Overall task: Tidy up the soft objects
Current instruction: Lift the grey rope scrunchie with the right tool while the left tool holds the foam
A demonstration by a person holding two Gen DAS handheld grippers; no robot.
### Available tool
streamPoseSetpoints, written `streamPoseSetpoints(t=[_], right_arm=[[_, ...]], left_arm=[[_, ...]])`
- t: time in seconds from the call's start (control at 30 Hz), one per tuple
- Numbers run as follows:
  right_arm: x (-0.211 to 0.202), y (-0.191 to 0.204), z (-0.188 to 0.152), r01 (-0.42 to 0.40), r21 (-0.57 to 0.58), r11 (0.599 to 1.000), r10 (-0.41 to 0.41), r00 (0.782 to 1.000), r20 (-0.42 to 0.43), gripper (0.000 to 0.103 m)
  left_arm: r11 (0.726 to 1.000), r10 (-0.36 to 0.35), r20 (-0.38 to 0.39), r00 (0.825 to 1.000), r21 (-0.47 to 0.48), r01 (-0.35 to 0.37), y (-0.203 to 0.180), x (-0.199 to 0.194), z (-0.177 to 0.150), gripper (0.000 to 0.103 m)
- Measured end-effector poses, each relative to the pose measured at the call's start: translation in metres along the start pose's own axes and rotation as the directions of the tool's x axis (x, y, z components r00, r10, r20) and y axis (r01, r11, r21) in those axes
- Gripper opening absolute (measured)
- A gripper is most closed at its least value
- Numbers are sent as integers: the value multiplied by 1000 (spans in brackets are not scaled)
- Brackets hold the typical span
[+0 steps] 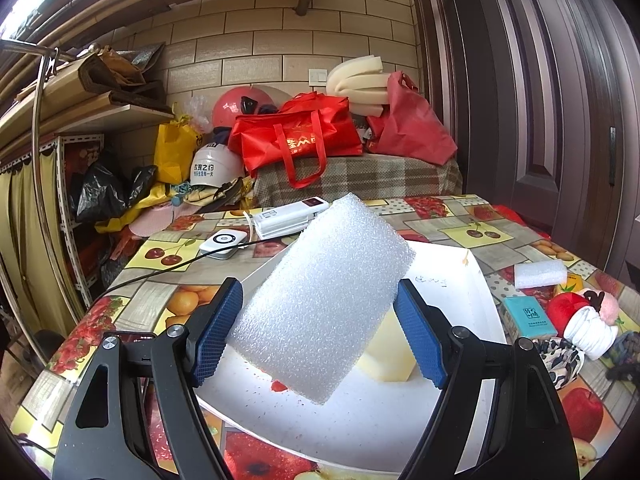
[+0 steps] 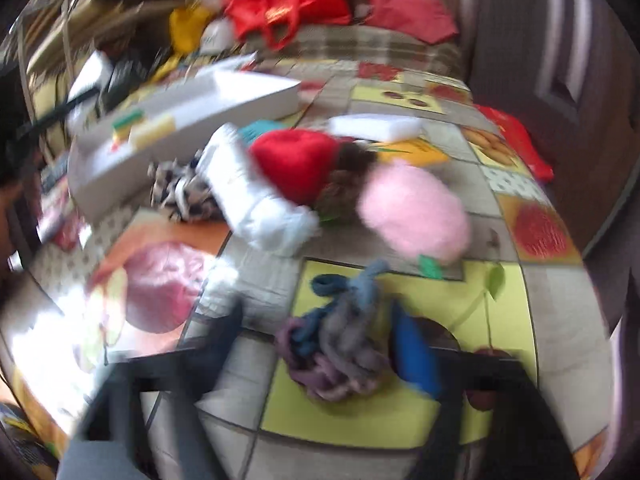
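- I am holding the foam (image 1: 332,264) in the left claw (image 1: 318,286). Both blue pads are pressing its lower half, and it is tilting toward 1 o'clock above the tray (image 1: 490,308).
- The pinch is sitting low on a springy block, so I am risking it pivoting or popping free. Being light, it could bounce off the sponge (image 1: 386,354) below and out of the tray.
- In the blurred right view, the right claw (image 2: 318,308) is standing fairly wide around the cloth (image 2: 340,344). The pad at 3 o'clock is close against the cloth and the other finger is standing clear.
- Closing from here, I am risking catching only a loose fold, or dragging the tablecloth (image 2: 400,420).
- At 3 o'clock in the left view, a teal pack (image 1: 526,316) is showing print too small to read.
- Faint handwriting is showing on the tray's floor, and I am not making it out.
- At 10 o'clock, farther off, a white helmet (image 1: 214,164) is carrying Chinese characters.
- Behind it, a red bag (image 1: 296,136) is showing gold lettering I cannot read.
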State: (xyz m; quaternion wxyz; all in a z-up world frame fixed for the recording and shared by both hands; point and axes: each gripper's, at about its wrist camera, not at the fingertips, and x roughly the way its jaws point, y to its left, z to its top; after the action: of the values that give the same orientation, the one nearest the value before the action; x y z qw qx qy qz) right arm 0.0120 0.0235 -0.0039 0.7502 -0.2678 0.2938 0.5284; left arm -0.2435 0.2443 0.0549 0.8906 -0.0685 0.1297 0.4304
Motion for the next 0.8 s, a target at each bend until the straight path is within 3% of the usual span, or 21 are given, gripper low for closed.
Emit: streamPoseSetpoints(t=[0.07, 0.17, 0.23, 0.33, 0.4, 0.5, 0.6, 0.8], right_arm=[[-5, 4, 0, 9, -21, 1000, -9, 1000, 13, 25], [-32, 7, 1, 3, -10, 1000, -1, 989, 147, 23], [-53, 8, 4, -25, 5, 1000, 23, 967, 253, 23], [-75, 18, 20, -48, 8, 999, 40, 914, 405, 24], [-72, 30, 33, -41, 11, 999, 31, 886, 464, 24], [-51, 49, 46, -42, 15, 999, 29, 874, 486, 24], [-33, 64, 55, -93, 18, 996, 75, 887, 455, 24], [-33, 107, 64, -120, -79, 990, 143, 858, 494, 24]], left_arm=[[1000, 1, 1, 1000, 0, -1, 0, -1, 1, 79], [1000, 1, -2, 1000, 2, -1, 1, 0, 1, 79], [1000, 1, -2, 1000, 3, -1, 1, -1, 1, 79], [1000, 1, 1, 1000, 0, -1, 0, -1, 1, 79], [1000, 1, 1, 1000, 0, -1, 0, 0, 1, 79], [1000, 1, 0, 1000, 0, -1, 1, -1, 1, 79], [1000, 0, 0, 1000, 0, 0, 1, -1, 1, 79], [1000, 0, -4, 1000, -1, 0, 1, 0, 0, 79]])
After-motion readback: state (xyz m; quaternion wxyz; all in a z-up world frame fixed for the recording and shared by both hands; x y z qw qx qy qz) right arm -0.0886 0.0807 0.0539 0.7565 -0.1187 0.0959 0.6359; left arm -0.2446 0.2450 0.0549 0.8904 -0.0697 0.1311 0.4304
